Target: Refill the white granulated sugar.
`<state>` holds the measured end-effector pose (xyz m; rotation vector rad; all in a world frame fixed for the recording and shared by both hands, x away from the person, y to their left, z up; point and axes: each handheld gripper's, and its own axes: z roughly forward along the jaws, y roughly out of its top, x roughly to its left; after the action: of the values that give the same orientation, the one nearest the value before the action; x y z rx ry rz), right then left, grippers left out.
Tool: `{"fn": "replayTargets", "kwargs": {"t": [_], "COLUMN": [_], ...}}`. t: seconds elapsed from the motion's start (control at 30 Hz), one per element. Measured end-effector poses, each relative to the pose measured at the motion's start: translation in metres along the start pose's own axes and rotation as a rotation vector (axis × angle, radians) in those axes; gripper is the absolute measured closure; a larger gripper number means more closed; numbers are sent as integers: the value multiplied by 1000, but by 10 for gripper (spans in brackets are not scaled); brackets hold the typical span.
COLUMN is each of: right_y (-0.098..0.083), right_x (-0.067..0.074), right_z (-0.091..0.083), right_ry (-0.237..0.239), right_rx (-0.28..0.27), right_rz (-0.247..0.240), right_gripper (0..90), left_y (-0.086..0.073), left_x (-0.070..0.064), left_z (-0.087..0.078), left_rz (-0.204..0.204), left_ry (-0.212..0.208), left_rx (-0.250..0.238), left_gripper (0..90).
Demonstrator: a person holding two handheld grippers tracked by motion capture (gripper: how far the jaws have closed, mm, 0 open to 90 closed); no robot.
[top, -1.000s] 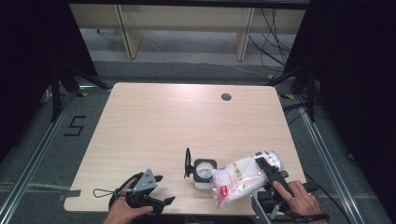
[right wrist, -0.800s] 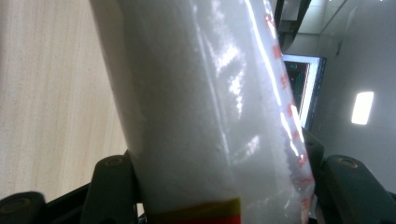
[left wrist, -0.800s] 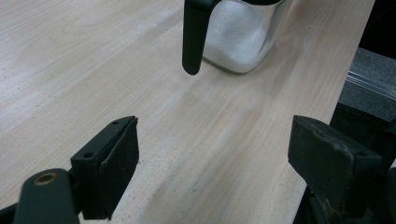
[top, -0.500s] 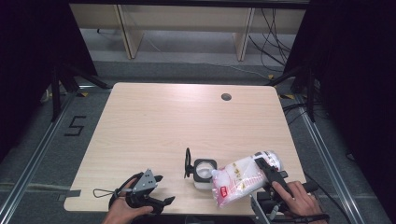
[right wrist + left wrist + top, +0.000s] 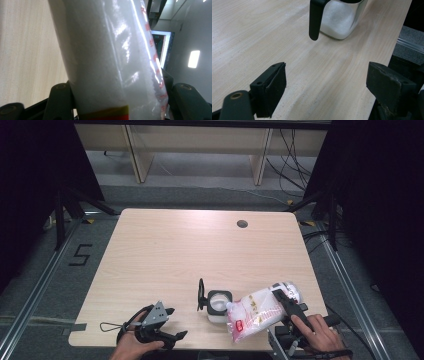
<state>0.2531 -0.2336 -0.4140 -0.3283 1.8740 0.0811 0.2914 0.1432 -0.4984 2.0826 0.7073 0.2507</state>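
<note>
A clear plastic bag of white grains (image 5: 257,312) with red print is tipped toward a square glass jar (image 5: 219,304) that has a black open lid (image 5: 201,294) and white grains inside. My right gripper (image 5: 290,306) is shut on the bag at the table's front right; in the right gripper view the bag (image 5: 110,55) sits squeezed between both jaws. My left gripper (image 5: 170,324) rests open near the front edge, left of the jar. In the left gripper view the jar (image 5: 342,18) and its black lid (image 5: 315,18) stand ahead of the open jaws.
The wooden table (image 5: 175,250) has a round cable hole (image 5: 242,224) at the back right. Wooden shelf legs and cables lie on the floor beyond the table. A "5" is marked on the floor (image 5: 81,255) at the left.
</note>
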Motion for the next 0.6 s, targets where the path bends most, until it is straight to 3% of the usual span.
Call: {"fn": "replayTargets", "kwargs": {"t": [0.1, 0.13, 0.17, 0.23, 0.3, 0.37, 0.53, 0.57, 0.6], "right_y": [-1, -2, -2, -2, -2, 0, 1, 0, 0], "right_x": [0, 2, -1, 0, 2, -1, 0, 3, 3], "right_z": [0, 0, -1, -1, 0, 0, 0, 0, 0], "right_ry": [3, 11, -4, -4, 11, 1, 0, 13, 11], "right_rx": [3, 6, 6, 12, 9, -2, 0, 17, 14], "right_rz": [-10, 29, 3, 0, 26, -5, -8, 34, 23], "right_gripper": [440, 440, 440, 441, 441, 441, 441, 441, 441], "left_y": [0, 0, 0, 0, 0, 0, 0, 0, 0], "left_x": [0, 0, 0, 0, 0, 0, 0, 0, 0], "left_z": [0, 0, 0, 0, 0, 0, 0, 0, 0], "left_rz": [5, 4, 3, 3, 4, 4, 4, 4, 0], "left_ry": [1, 1, 1, 2, -1, 2, 2, 2, 3], "left_rx": [1, 1, 0, 2, 0, 0, 1, 1, 2], "left_gripper": [161, 161, 161, 161, 161, 161, 161, 161, 161]}}
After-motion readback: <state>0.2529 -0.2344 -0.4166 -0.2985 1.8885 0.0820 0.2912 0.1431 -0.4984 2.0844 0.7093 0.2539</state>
